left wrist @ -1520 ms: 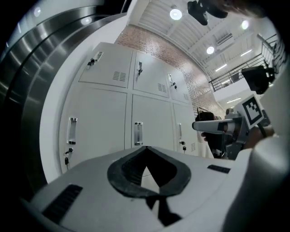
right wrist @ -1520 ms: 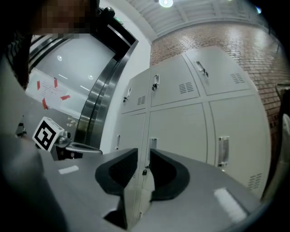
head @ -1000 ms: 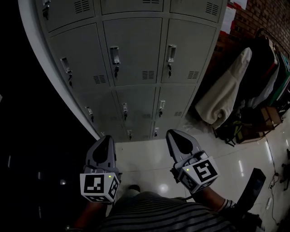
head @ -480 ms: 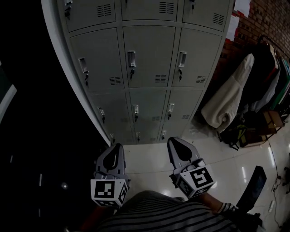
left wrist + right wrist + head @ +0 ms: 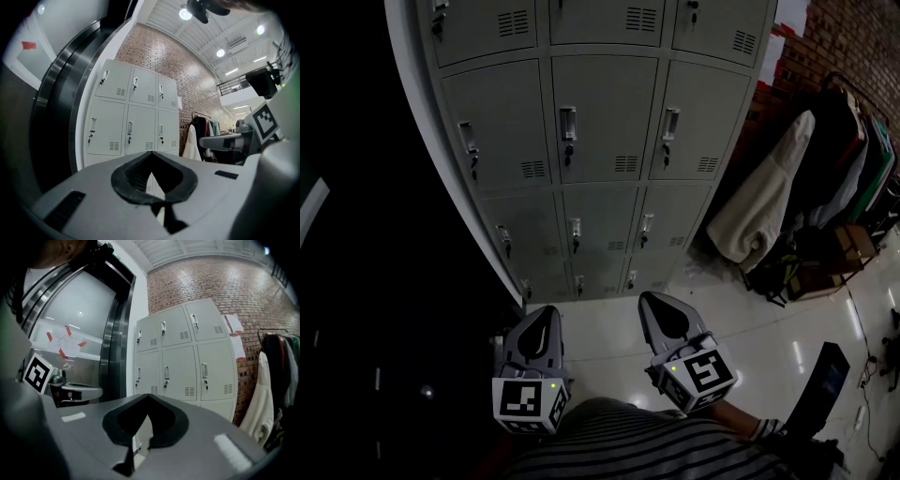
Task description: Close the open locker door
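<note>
A bank of grey metal lockers (image 5: 600, 122) stands ahead, each door with a handle and a vent. Every door in view lies flush; none stands ajar. The lockers also fill the left gripper view (image 5: 131, 117) and the right gripper view (image 5: 187, 352). My left gripper (image 5: 546, 311) is held low in front of the person's striped shirt, its jaws shut with nothing between them (image 5: 151, 152). My right gripper (image 5: 649, 298) is beside it, also shut and empty (image 5: 147, 394). Both point at the lockers' base, well short of them.
A clothes rack with a white garment (image 5: 764, 202) and dark coats stands right of the lockers, against a brick wall (image 5: 853, 37). Bags (image 5: 825, 262) lie on the glossy floor (image 5: 741, 328) below. A dark steel door frame (image 5: 117, 333) borders the lockers' left side.
The head view has tilted up and shifted, so more of the upper lockers shows. Both grippers sit slightly lower in the view and stay shut.
</note>
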`<state>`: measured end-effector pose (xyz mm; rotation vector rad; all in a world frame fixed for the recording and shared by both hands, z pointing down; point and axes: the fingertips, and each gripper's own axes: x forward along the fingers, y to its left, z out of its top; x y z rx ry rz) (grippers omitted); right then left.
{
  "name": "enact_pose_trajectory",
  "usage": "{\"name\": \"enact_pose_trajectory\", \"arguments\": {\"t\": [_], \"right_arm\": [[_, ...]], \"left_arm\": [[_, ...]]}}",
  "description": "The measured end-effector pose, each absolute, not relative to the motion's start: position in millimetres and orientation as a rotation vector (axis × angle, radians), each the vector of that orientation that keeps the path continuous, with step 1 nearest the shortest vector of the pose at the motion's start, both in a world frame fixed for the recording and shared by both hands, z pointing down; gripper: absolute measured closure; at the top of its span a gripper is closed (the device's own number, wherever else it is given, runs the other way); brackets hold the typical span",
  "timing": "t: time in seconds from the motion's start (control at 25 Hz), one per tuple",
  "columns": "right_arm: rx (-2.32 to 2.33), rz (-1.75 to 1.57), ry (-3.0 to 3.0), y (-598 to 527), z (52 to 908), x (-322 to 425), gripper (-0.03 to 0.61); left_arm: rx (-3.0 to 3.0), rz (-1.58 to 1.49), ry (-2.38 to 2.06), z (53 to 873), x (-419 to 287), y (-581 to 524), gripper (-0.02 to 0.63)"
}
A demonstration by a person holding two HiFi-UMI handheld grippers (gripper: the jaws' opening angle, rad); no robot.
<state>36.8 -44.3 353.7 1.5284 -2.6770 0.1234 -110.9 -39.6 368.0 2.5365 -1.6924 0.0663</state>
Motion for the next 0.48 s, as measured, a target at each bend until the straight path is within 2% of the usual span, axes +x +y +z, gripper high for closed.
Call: {"name": "enact_pose_trajectory", "arguments": {"t": [0.48], "right_arm": [[1.523, 0.105, -2.638, -38.8, 358.6, 33.9, 0.578]], "left_arm": [[2.536, 0.068, -1.658, 374.6, -109.6, -38.6, 0.609]]}}
